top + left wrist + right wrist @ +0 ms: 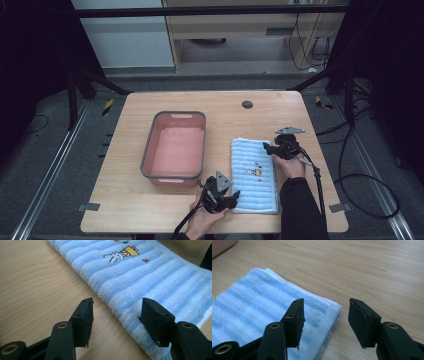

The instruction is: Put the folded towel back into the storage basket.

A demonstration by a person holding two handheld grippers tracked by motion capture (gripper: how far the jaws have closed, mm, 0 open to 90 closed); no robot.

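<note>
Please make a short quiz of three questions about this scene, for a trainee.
1. True or false: the left claw is shut on the blue striped towel.
2. Which corner of the towel does the right claw straddle: A the far right one, B the near left one?
3. What picture is sewn on the towel?

Key: 1 false, its jaws stand open over the towel's edge. 2 A. 3 A small white rabbit.

Ribbed terry-cloth towel [254, 175] on matt wood-grain surface [130, 200]; smooth pink plastic tub [150, 145]; matt black fingers [83, 320].
</note>
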